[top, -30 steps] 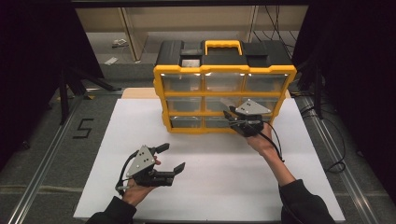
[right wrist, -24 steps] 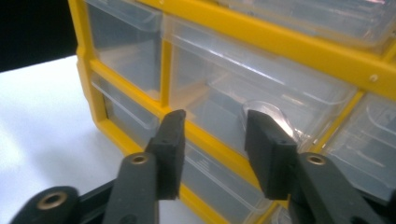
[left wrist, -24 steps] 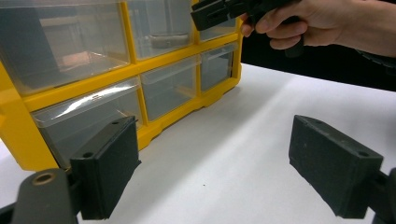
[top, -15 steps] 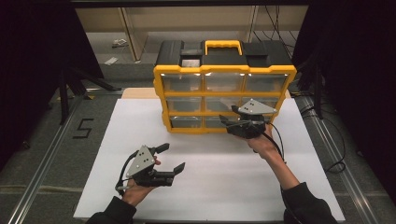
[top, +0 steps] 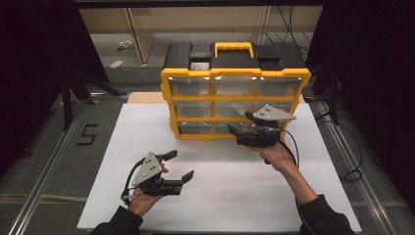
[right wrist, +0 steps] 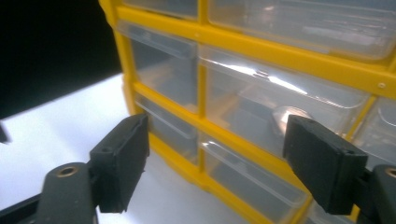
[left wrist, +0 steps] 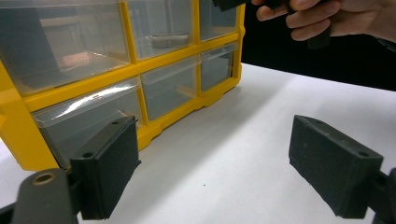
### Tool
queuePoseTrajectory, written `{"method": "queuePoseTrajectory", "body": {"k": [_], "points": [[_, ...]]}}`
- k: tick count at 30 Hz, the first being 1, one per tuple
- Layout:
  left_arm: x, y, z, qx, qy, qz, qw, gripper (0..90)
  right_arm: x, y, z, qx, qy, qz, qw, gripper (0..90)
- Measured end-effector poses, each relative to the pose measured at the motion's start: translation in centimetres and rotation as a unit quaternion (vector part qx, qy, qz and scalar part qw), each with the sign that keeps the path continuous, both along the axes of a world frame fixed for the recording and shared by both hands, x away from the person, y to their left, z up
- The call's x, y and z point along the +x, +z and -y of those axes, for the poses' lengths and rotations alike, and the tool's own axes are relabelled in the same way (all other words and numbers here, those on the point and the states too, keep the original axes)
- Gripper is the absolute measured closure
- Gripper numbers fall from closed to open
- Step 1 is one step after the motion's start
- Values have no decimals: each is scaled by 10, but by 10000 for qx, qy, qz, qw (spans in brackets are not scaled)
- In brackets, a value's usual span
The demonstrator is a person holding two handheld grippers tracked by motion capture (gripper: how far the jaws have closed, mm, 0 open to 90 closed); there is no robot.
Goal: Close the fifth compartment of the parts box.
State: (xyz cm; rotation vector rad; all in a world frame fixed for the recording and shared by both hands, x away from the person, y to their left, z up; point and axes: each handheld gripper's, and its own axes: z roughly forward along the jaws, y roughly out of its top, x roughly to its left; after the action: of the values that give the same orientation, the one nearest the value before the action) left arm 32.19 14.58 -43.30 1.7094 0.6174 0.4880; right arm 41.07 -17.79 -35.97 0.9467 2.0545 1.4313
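organizer [top: 235, 95]: yellow-and-black drawer cabinet, upright at the far edge of the white tabletop [top: 220, 196], clear drawer fronts facing the person
right tongs [top: 241, 128]: spread wide, just been opening, nothing between them; just in front of the middle and bottom drawers [right wrist: 261, 107]
left tongs [top: 179, 165]: spread, empty, near the front of the tabletop, well apart from the organizer
handling: rigid plastic, slick clear fronts; drawers likely light, slide easily, could tip out if pulled far
grip: pinch a drawer's top lip, not the flat face; carry the whole unit by the top handle [top: 234, 48]
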Motion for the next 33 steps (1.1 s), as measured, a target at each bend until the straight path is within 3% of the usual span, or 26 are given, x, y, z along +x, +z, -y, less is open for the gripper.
{"method": "queuePoseTrajectory", "body": {"k": [12, 21, 33], "points": [[-1, 0, 0, -21, -1, -7, 10000, 156, -25, 8, -4, 150, 260, 195, 9994, 191], [-1, 0, 0, -20, 2, -2, 10000, 156, -31, 5, -3, 159, 294, 126, 9994, 160], [-1, 0, 0, -16, 3, 4, 10000, 156, -38, 8, 0, 256, 276, 216, 9991, 156]]}}
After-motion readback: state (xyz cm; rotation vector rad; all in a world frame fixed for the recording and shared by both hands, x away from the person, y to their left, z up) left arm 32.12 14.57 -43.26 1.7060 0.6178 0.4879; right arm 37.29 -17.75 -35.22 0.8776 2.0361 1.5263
